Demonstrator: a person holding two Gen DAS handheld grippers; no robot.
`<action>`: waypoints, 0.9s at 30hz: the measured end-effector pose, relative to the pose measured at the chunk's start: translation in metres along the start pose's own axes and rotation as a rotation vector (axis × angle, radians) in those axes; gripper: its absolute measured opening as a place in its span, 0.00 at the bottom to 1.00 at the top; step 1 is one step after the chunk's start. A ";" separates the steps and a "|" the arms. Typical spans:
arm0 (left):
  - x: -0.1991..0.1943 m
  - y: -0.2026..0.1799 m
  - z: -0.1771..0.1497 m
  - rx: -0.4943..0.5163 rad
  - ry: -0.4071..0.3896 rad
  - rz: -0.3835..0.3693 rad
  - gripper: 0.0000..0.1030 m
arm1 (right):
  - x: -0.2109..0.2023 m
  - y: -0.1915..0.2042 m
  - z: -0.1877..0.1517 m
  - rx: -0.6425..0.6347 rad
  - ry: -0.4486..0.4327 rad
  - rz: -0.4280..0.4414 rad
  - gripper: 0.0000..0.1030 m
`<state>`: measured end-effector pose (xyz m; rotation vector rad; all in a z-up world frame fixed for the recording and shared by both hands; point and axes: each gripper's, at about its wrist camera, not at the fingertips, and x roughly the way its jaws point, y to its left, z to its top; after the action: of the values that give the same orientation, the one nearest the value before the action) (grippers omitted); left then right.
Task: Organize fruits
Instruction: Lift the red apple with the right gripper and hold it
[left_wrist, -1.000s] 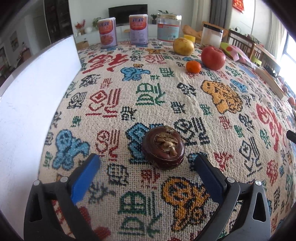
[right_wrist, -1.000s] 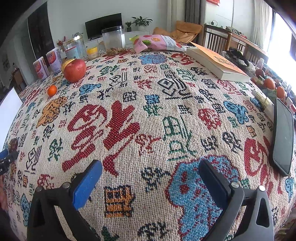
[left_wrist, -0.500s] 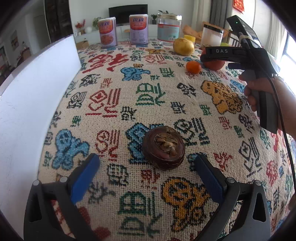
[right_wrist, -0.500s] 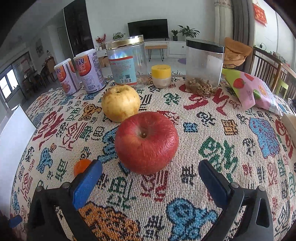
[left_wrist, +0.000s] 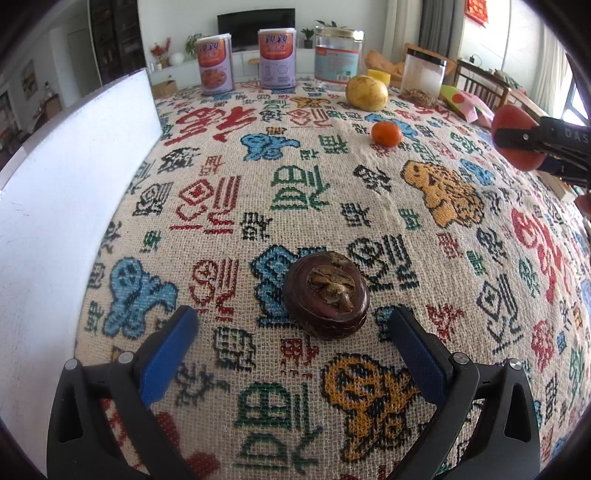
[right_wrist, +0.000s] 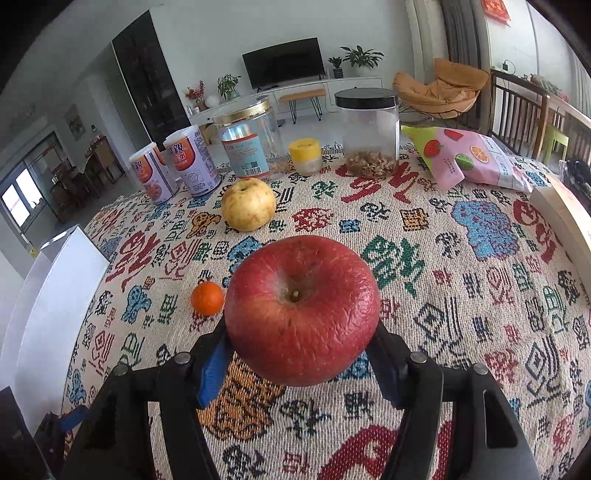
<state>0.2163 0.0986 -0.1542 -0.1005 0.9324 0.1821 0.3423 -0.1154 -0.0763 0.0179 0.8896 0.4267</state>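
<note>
One red apple (right_wrist: 301, 310) sits between the jaws of the right gripper (right_wrist: 299, 354), which have just been closing and now pinch it on both flanks, low on its belly; its stem pit faces up and toward the camera, and being nearly round it has no long axis to speak of, only a slightly squat form with wrinkled skin. It appears raised a little off the tablecloth (right_wrist: 461, 295), over the middle of the table, though how far off I cannot tell. Just beside it on its left lies a small orange (right_wrist: 207, 298), and further toward the far edge a yellow apple (right_wrist: 248, 204), with tins and jars lined along that edge behind. The right hand is plainly the nearer one for all three. Toward the near left corner a dark brown mangosteen (left_wrist: 327, 295) lies on the cloth just ahead of the left gripper (left_wrist: 290, 339), whose jaws stand spread wide and touch nothing; its dried crown points up and slightly right. A white board (left_wrist: 74, 192) runs along the left edge. My judgement is that the apple's next move is a carry toward the other fruit.
</note>
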 end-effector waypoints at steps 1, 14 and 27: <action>0.000 0.000 0.000 0.000 0.000 0.000 0.99 | -0.014 0.000 -0.015 -0.005 0.015 0.005 0.64; 0.000 0.000 0.000 0.000 0.000 0.000 0.99 | -0.050 0.018 -0.146 -0.019 0.046 -0.073 0.87; 0.000 0.000 0.000 0.000 0.000 0.000 0.99 | -0.040 0.034 -0.150 -0.115 0.083 -0.150 1.00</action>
<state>0.2162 0.0983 -0.1543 -0.1006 0.9326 0.1819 0.1948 -0.1230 -0.1357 -0.1724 0.9398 0.3402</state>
